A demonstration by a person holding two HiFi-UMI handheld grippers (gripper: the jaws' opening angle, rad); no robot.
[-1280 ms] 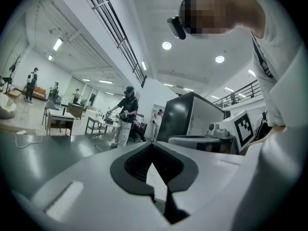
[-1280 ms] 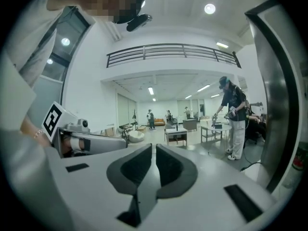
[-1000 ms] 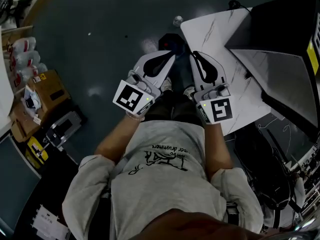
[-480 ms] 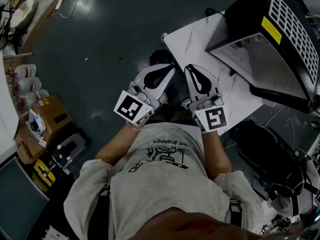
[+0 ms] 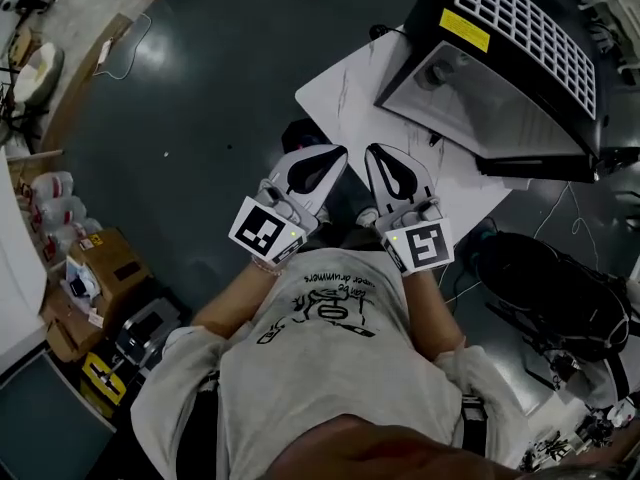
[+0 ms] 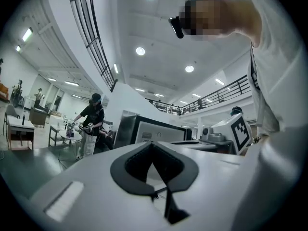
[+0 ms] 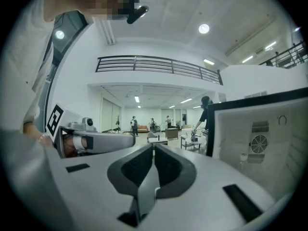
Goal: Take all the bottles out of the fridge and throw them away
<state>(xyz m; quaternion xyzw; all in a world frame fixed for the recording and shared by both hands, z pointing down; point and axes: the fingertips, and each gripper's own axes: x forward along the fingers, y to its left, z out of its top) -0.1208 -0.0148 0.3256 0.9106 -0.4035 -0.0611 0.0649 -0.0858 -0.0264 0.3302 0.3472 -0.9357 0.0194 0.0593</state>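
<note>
Fridge (image 5: pixel 520 28) in a black casing stands at the far right on the white marbled desk (image 5: pixel 340 88), its open side turned toward us. In the right gripper view its pale interior (image 7: pixel 260 134) shows, with a small round fan on the back wall. From the head view we see a pale round shape (image 5: pixel 437 68) inside, but we cannot tell whether it is a bottle. We hold both tools close to our chest, side by side and pointing far, just short of the desk's near edge and well apart from the fridge. The left hand-held gripper (image 5: pixel 340 151) (image 6: pixel 153 146) has its jaws pressed together at the tips, with nothing between them. The right hand-held gripper (image 5: pixel 372 151) (image 7: pixel 153 147) is closing, its tips all but meeting, and it too is empty. On the dark floor (image 5: pixel 200 88) at the near left sits a cardboard box (image 5: pixel 105 268). In the left gripper view a person in black (image 6: pixel 91 124) stands at a small table far off.
</note>
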